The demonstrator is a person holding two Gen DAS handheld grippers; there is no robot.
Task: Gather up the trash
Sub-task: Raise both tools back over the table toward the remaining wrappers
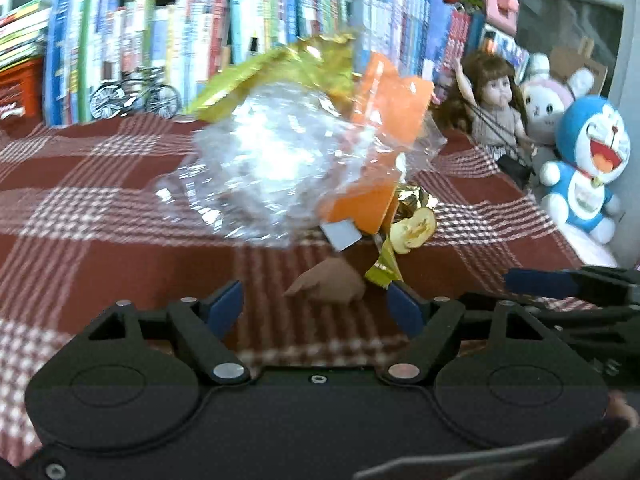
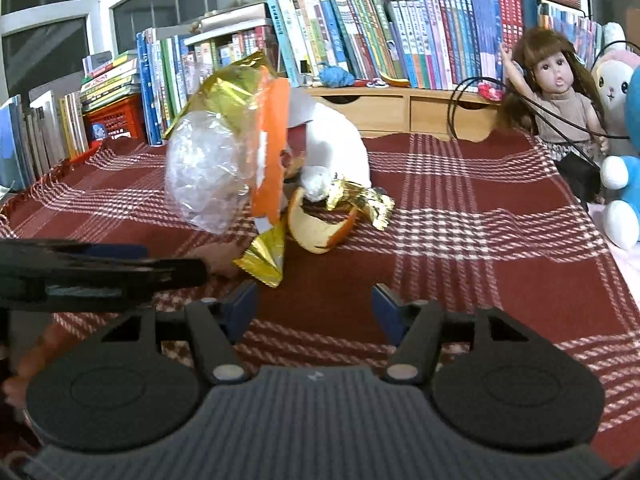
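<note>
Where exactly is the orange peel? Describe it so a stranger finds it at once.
Start at the red checked tablecloth in front of the bookshelf. Near its middle lies a heap of wrappers; the orange peel sits at its front edge, beside the crumpled gold foil. It alone is a curved shell, orange outside, pale inside.

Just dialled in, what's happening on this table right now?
A person is clearing trash off the plaid tablecloth. Both grippers, left and right, are open and hold nothing. Ahead of them lies a pile: a clear plastic wrapper with orange and gold parts, an orange peel and gold foil. Nothing is gripped yet.
</note>
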